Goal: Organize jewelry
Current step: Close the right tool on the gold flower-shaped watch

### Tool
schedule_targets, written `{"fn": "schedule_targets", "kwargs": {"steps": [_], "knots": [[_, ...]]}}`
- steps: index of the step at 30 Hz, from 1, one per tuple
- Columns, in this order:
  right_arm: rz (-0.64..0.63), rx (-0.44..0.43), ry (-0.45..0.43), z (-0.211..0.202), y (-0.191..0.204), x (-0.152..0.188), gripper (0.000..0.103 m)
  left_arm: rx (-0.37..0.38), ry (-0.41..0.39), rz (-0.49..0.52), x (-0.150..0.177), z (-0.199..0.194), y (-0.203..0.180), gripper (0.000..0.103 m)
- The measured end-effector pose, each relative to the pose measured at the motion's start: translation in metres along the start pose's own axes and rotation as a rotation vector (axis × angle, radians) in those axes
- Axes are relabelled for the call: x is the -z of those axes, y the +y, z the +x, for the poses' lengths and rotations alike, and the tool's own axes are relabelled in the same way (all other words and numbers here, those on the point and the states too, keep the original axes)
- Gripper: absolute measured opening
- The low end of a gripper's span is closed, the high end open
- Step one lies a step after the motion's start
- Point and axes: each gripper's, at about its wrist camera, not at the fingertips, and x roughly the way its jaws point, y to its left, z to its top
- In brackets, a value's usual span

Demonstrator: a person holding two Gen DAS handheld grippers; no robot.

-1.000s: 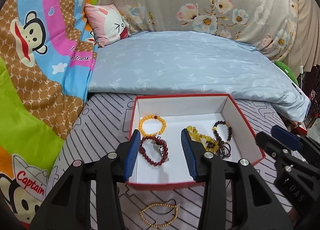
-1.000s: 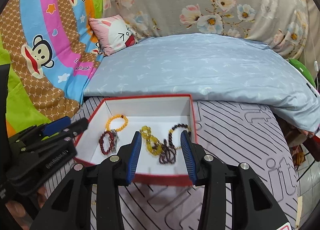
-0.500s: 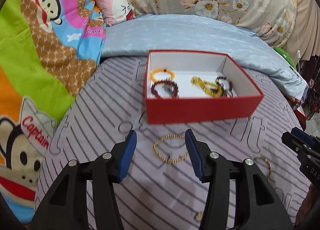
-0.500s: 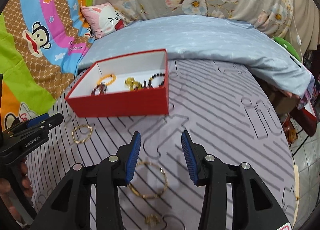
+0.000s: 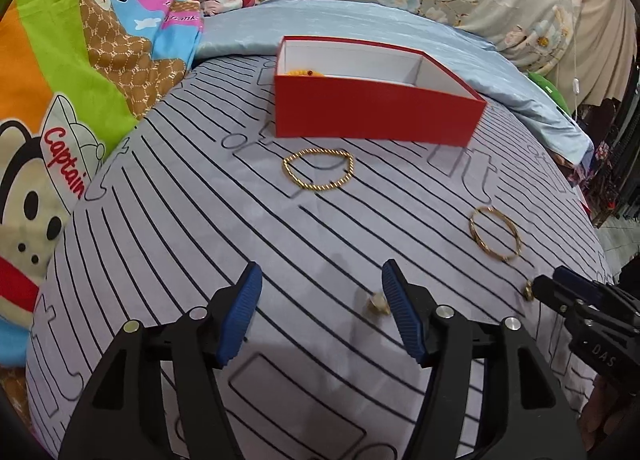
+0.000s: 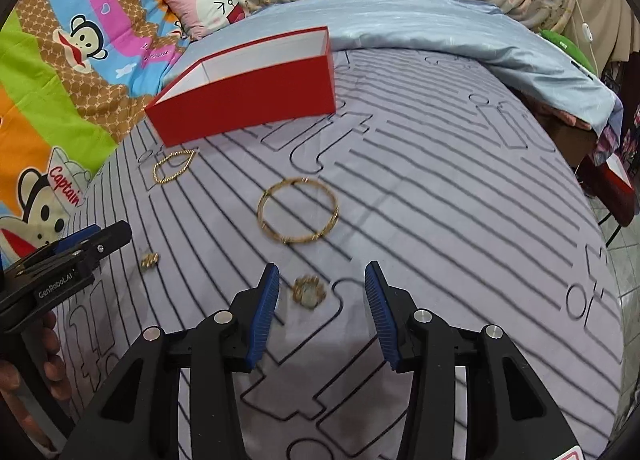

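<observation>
Your left gripper (image 5: pixel 322 310) hovers low over the striped grey sheet (image 5: pixel 192 244) with its blue pads spread wide and nothing between them; a small gold ring (image 5: pixel 377 304) lies on the sheet just beside the inner face of its right pad. Your right gripper (image 6: pixel 320 300) is likewise spread and empty, and a gold flower-shaped brooch (image 6: pixel 307 291) (it may be an earring, too small to tell) lies between its fingertips, nearer the left one. Just beyond it rests the gold bangle (image 6: pixel 298 211), flat on the sheet. A gold beaded bracelet (image 5: pixel 319 169) lies near the front wall of the red box (image 5: pixel 376 115), apart from it. The box sits toward the sheet's far edge, against the pale blue quilt (image 5: pixel 360 25); over its rim only a bit of the orange bead bracelet (image 5: pixel 301 72) shows. The cartoon monkey blanket (image 5: pixel 80 71) runs along the sheet's left edge.
</observation>
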Motion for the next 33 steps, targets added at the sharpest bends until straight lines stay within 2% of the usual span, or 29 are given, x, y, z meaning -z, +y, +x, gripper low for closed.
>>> {"fn": "schedule_targets", "kwargs": {"steps": [8,15,23,30,33], "knots": [[0.01,-0.012,0.012,0.005,0.008,0.011,0.044,0.011,0.022,0.018,0.016,0.003,-0.014,0.063],[0.001,0.003,-0.003,0.008,0.01,0.011,0.043,0.011,0.028,-0.006,0.018,0.01,-0.012,0.063],[0.0,0.023,-0.028,0.01,0.011,0.011,0.04,0.0,0.013,0.015,0.018,0.013,-0.017,0.063],[0.019,0.027,-0.031,0.011,0.007,0.009,0.032,0.003,0.011,0.019,0.017,0.014,-0.019,0.055],[0.018,0.029,-0.031,0.011,0.008,0.009,0.027,0.009,0.008,0.018,0.016,0.015,-0.019,0.048]]}}
